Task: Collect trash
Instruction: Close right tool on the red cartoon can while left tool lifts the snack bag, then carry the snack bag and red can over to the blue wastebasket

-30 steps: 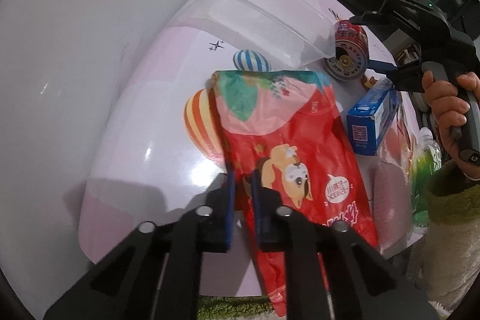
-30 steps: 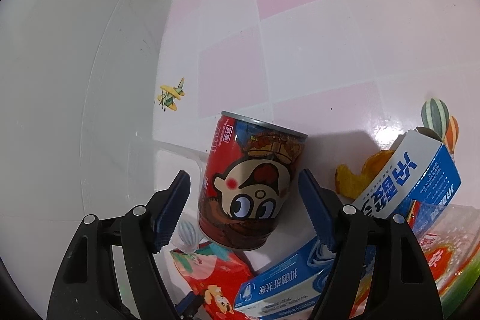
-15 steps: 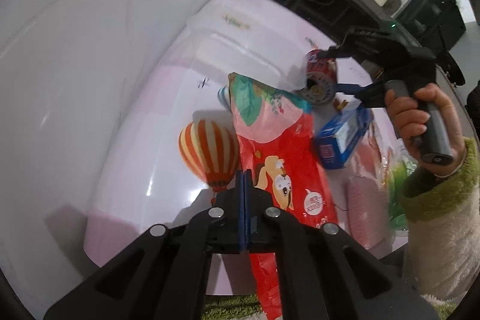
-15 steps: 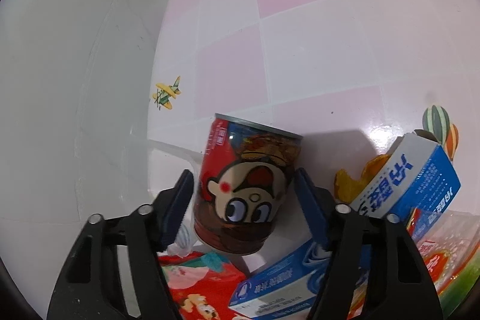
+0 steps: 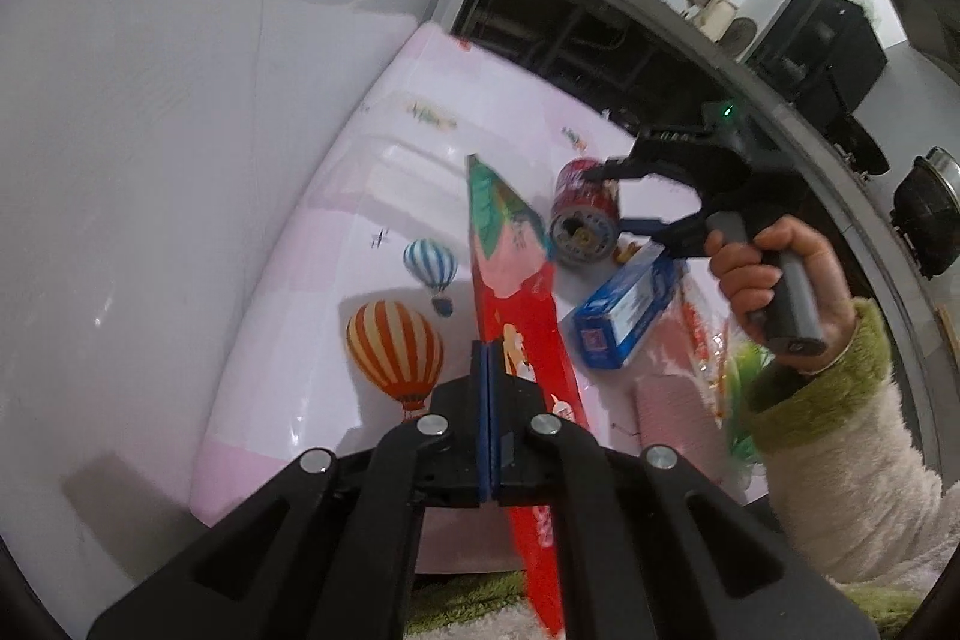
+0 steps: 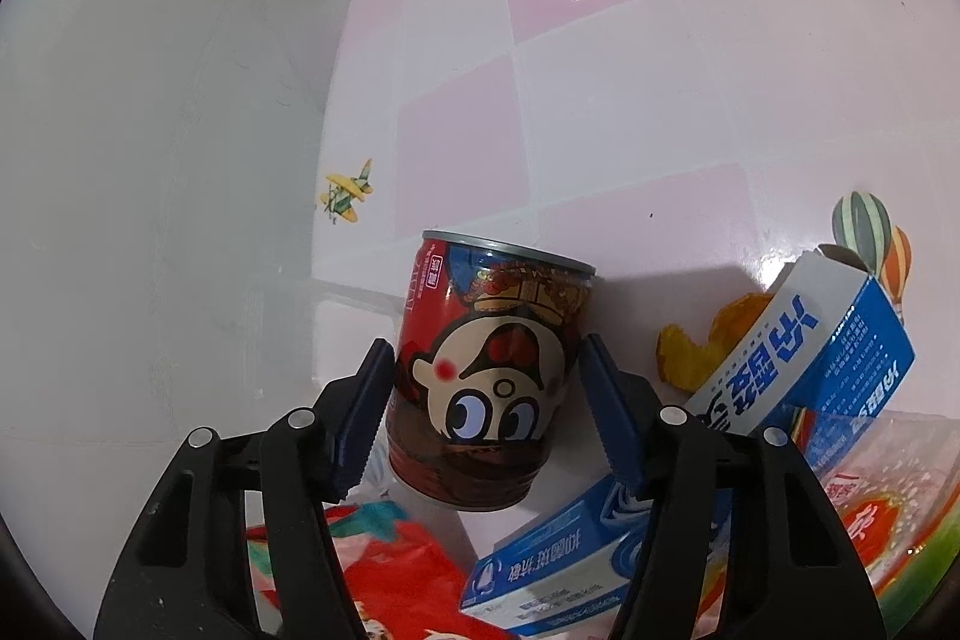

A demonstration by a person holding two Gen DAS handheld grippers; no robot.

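A red snack wrapper point(image 5: 516, 292) with a cartoon print hangs edge-on above the table, and my left gripper point(image 5: 487, 349) is shut on its side edge. The wrapper's corner also shows at the bottom of the right wrist view point(image 6: 384, 568). A red drink can point(image 6: 492, 376) with a cartoon face sits between the blue pads of my right gripper point(image 6: 486, 346), both pads pressing its sides. In the left wrist view the can point(image 5: 585, 220) is tilted with its base facing me, the right gripper point(image 5: 606, 199) around it.
The table point(image 5: 390, 244) has a pink-and-white cover with balloon prints; a white wall stands on its left. A blue box point(image 6: 804, 352), a second blue box point(image 6: 558, 562), an orange scrap point(image 6: 708, 346) and a clear printed bag point(image 6: 888, 496) lie right of the can. A person's hand point(image 5: 774, 274) holds the right gripper.
My left jaws closed on the wrapper and lifted it off the table, so it now hangs edge-on. The right jaws drew in against the can, which has tilted.
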